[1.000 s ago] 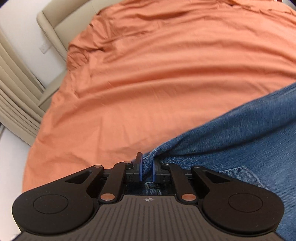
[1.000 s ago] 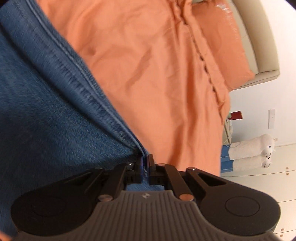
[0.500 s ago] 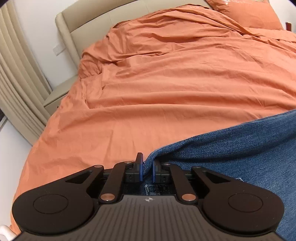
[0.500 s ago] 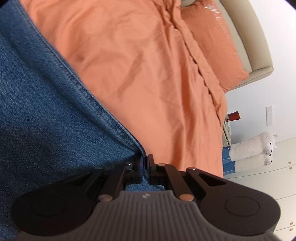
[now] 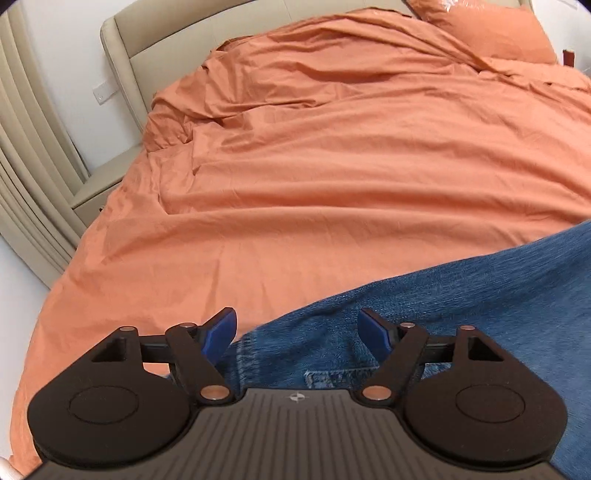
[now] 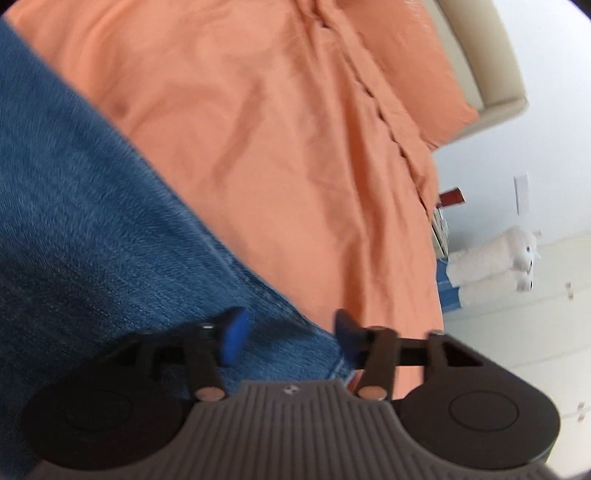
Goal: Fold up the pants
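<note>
Blue denim pants lie on an orange bedcover. In the left wrist view my left gripper hovers over the waistband corner with a belt loop below it; its jaws are opening, wide apart, blue pads clear of the cloth. The right wrist view is blurred: the pants fill the left side, their edge running diagonally down to my right gripper. Those jaws are opening too, with the denim edge lying between and under them, not pinched.
A beige headboard and an orange pillow sit at the bed's far end, curtains to the left. Beside the bed on the right are a white plush toy and white drawers.
Both grippers were shut on the pants' edge half a second ago; both have let go and spread their jaws. The left gripper has risen, showing more of the bed.
</note>
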`<state>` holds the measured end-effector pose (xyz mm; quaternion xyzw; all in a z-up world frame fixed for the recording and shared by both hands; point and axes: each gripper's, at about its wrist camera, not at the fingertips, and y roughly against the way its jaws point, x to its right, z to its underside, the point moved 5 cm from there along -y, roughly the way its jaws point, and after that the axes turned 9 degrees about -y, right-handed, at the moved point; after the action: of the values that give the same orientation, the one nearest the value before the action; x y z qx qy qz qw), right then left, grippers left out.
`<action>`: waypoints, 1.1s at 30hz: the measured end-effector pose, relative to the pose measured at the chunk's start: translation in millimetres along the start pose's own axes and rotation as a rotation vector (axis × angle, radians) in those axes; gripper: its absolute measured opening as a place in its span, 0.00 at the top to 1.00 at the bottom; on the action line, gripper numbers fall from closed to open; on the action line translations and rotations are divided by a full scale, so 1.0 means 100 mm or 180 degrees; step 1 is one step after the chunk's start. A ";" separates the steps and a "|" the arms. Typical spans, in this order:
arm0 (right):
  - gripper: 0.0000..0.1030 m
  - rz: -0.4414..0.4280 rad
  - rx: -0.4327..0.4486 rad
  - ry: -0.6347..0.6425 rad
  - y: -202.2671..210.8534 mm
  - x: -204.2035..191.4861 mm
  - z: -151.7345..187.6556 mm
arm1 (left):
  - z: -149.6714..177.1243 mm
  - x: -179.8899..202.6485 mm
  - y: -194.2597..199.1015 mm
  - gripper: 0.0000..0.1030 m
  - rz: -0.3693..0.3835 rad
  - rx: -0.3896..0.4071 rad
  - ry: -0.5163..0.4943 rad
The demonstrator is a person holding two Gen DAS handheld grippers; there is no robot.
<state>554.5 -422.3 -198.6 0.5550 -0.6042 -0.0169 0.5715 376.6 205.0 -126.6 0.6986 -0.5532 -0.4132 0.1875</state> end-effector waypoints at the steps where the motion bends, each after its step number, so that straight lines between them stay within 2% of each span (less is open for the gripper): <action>1: 0.46 0.0006 0.0011 -0.0083 0.06 0.04 0.00 | 0.00 -0.04 0.07 0.15 0.0007 0.0008 0.0041; 4: 0.42 -0.0064 0.0090 -0.0472 0.37 0.07 0.01 | 0.09 -0.27 0.32 0.15 0.0110 0.0040 0.0334; 7: 0.39 -0.0451 0.0181 -0.0827 0.85 -0.15 0.10 | 0.31 -0.55 0.52 0.15 0.0242 -0.0001 0.0816; 10: 0.39 -0.0801 0.0257 -0.1010 1.26 -0.45 0.19 | 0.60 -0.79 0.68 0.16 0.0309 -0.0022 0.1251; 16: 0.39 -0.1362 0.0384 -0.1347 2.02 -1.06 0.32 | 1.34 -1.13 0.92 0.16 0.0602 -0.0019 0.2215; 19: 0.39 -0.1638 0.0369 -0.1511 2.28 -1.30 0.35 | 1.74 -1.19 0.87 0.16 0.0760 -0.0113 0.2580; 22: 0.39 -0.1864 0.0310 -0.1695 2.44 -1.47 0.35 | 2.07 -1.25 0.71 0.16 0.1089 -0.0152 0.3157; 26: 0.39 -0.2092 0.0133 -0.2099 2.54 -1.61 0.33 | 2.27 -1.28 0.47 0.16 0.1493 -0.0059 0.3856; 30: 0.39 -0.2065 0.0077 -0.2225 2.58 -1.67 0.28 | 2.24 -1.24 0.21 0.18 0.1747 -0.0099 0.4070; 33: 0.39 -0.2031 0.0057 -0.2235 2.61 -1.73 0.26 | 2.16 -1.18 0.07 0.32 0.1834 -0.0140 0.4023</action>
<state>319.2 -219.2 -152.5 0.6786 -0.5603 -0.3729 0.2941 196.9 354.6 -205.3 0.6266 -0.4928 0.1281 0.5900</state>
